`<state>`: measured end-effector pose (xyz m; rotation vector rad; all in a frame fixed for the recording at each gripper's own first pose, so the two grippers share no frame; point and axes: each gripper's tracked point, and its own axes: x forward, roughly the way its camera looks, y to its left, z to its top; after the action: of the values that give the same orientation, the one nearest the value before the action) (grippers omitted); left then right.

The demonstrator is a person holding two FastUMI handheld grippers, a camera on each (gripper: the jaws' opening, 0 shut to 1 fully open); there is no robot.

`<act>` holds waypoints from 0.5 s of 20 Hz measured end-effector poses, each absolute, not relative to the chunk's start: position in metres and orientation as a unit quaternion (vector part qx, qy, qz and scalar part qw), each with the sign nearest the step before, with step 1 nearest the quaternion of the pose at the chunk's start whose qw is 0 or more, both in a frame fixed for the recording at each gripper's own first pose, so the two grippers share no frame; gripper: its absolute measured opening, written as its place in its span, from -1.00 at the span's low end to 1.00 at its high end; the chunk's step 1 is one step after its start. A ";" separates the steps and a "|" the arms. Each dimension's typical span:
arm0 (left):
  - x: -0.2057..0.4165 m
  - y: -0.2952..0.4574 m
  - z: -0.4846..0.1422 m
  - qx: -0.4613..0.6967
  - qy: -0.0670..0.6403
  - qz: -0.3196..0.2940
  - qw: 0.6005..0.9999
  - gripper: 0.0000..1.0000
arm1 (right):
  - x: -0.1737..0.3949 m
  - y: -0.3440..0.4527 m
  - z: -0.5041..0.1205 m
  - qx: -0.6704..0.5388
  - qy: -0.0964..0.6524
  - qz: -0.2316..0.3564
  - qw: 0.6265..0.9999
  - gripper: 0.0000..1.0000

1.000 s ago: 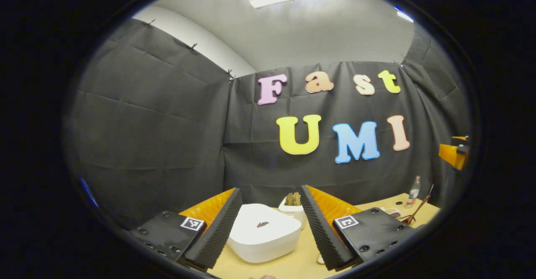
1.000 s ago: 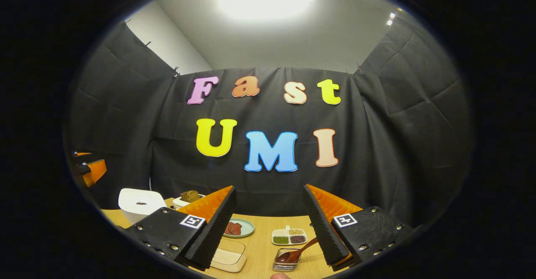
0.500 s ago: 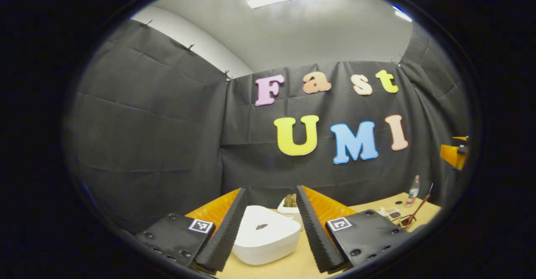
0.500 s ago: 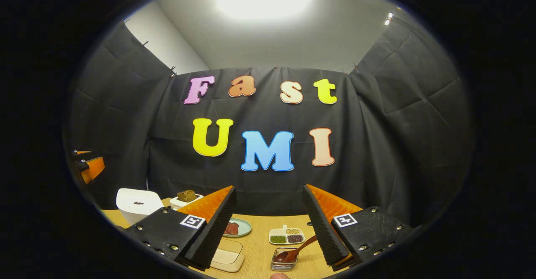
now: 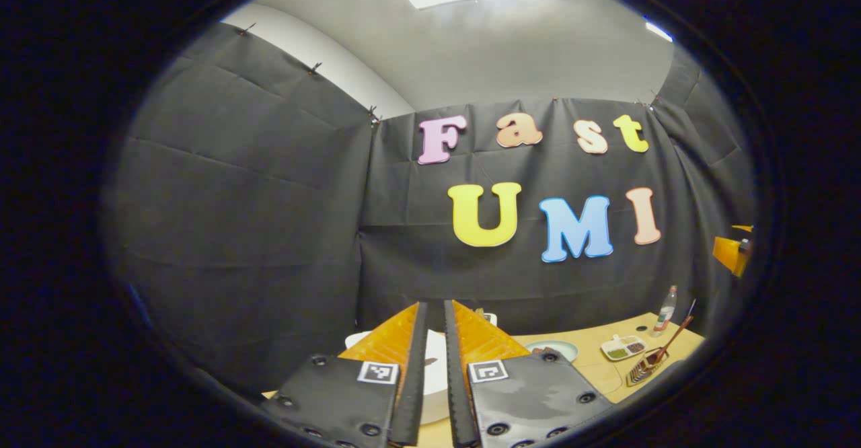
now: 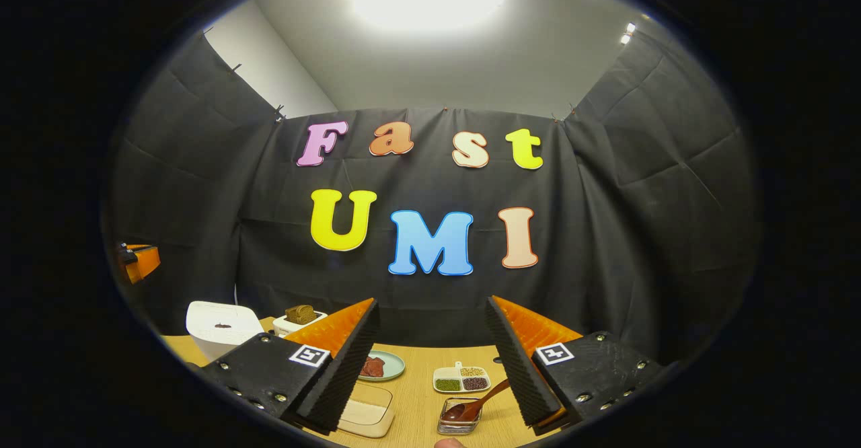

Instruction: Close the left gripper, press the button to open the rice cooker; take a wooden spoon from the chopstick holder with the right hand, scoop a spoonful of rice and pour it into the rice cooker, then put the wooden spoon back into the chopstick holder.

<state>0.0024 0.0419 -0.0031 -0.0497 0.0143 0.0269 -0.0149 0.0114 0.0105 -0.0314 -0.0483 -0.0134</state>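
Left claw has closed before the rice cooker; right claw stays open.

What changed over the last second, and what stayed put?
The left gripper closed its fingers from wide apart to nearly touching, empty, in front of the white rice cooker. The right gripper stayed open above the table; the wooden spoon still rests in its holder.
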 end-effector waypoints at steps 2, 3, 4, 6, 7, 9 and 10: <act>0.010 0.044 -0.009 -0.024 0.010 0.010 1.000 -0.87 | -0.016 0.011 0.011 -0.019 -0.024 -0.011 0.999 0.92; 0.013 0.043 -0.010 -0.024 0.013 0.004 1.000 -0.82 | -0.017 0.011 0.011 -0.020 -0.024 -0.013 0.999 0.91; 0.015 0.047 -0.009 -0.022 0.011 0.004 1.000 -0.81 | -0.017 0.012 0.011 -0.021 -0.023 -0.015 0.999 0.91; 0.021 0.047 -0.008 -0.022 0.010 -0.012 1.000 -0.82 | -0.019 0.011 0.009 -0.024 -0.021 -0.021 0.999 0.92; 0.027 0.047 -0.010 -0.023 0.010 -0.019 1.000 -0.82 | -0.020 0.011 0.008 -0.026 -0.020 -0.024 0.999 0.92; 0.038 0.050 -0.013 -0.028 0.013 -0.030 0.999 -0.83 | -0.023 0.011 0.009 -0.028 -0.018 -0.032 0.999 0.91; 0.043 0.052 -0.017 -0.030 0.017 -0.035 0.999 -0.83 | -0.024 0.010 0.010 -0.029 -0.018 -0.037 0.999 0.91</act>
<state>0.0432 0.0517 -0.0165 -0.0608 0.0338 -0.0692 -0.0242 0.0104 0.0096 -0.0584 -0.0364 -0.0735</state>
